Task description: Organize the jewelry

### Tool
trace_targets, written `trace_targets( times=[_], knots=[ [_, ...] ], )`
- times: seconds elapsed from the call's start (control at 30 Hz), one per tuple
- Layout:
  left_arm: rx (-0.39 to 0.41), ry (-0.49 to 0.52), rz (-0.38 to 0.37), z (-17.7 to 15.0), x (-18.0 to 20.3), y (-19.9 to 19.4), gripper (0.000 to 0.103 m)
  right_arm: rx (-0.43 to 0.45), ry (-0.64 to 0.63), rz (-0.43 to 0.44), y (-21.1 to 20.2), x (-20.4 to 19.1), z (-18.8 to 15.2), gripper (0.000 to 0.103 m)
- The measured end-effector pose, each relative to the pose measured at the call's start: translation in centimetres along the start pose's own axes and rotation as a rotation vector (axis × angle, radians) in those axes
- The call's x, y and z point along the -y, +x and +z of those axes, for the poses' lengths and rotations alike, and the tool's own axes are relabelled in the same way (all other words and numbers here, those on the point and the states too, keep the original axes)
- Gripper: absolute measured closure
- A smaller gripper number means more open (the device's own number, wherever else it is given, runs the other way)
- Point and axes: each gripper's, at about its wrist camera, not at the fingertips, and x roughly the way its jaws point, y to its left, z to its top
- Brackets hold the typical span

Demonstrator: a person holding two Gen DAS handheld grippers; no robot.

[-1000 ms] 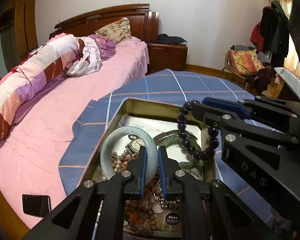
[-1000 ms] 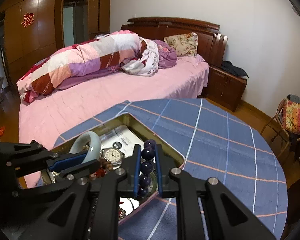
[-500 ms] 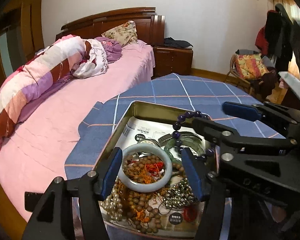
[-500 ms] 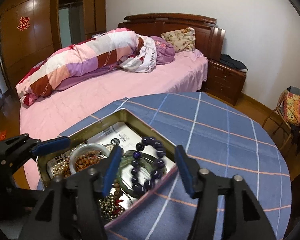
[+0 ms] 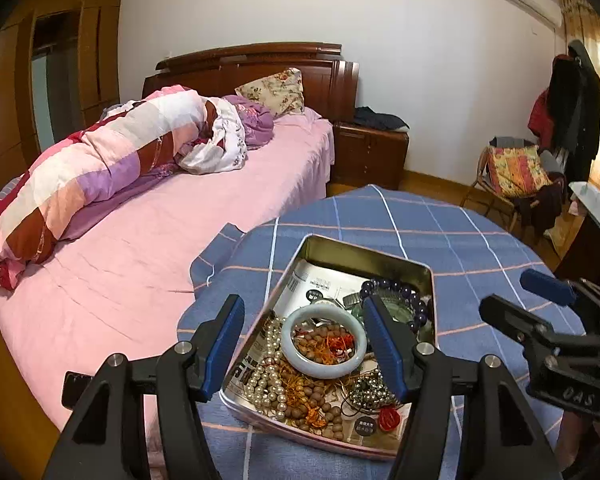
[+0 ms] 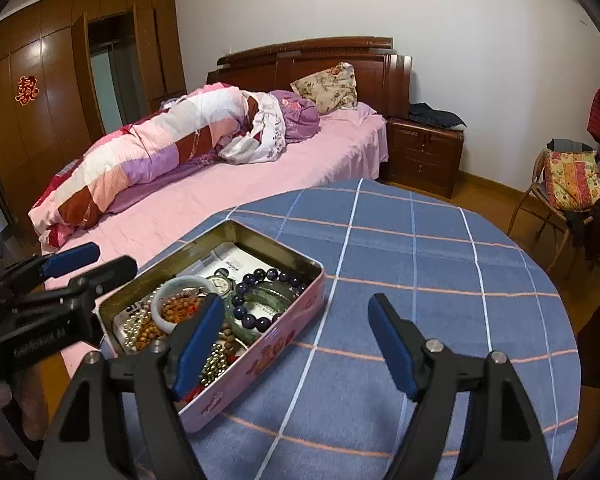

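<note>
An open pink tin box (image 5: 380,258) (image 6: 296,312) sits on a round table with a blue checked cloth. It holds a pale jade bangle (image 5: 324,342) (image 6: 182,282), a dark purple bead bracelet (image 5: 396,286) (image 6: 256,280), a green bangle (image 6: 274,290), a watch (image 6: 220,282), pearls (image 5: 266,376) and brown wooden beads. My left gripper (image 5: 310,348) is open and empty above the box's near end. My right gripper (image 6: 296,346) is open and empty, above the box's right edge and the cloth.
The blue cloth (image 6: 420,280) spreads right of the box. A pink bed (image 5: 140,248) with a rolled quilt lies left of the table. A black phone (image 5: 76,384) lies on the bed edge. A chair with clothes (image 6: 572,188) stands at the far right.
Both grippers opened and pulled back. The jade bangle left my left gripper and the purple bead bracelet left my right gripper; both now lie in the box.
</note>
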Motion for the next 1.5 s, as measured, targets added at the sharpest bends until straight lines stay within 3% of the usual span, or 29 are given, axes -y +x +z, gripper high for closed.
trace_targets(
  times=[0.17, 1.5],
  knots=[
    [0.007, -0.012, 0.006, -0.03, -0.34, 0.04, 0.041, 0.028, -0.006, 0.003, -0.75, -0.32, 0.07, 0.02],
    [-0.009, -0.021, 0.017, -0.75, -0.43, 0.24, 0.04, 0.032, -0.008, 0.01, -0.69, -0.6, -0.7, 0.018]
  ],
)
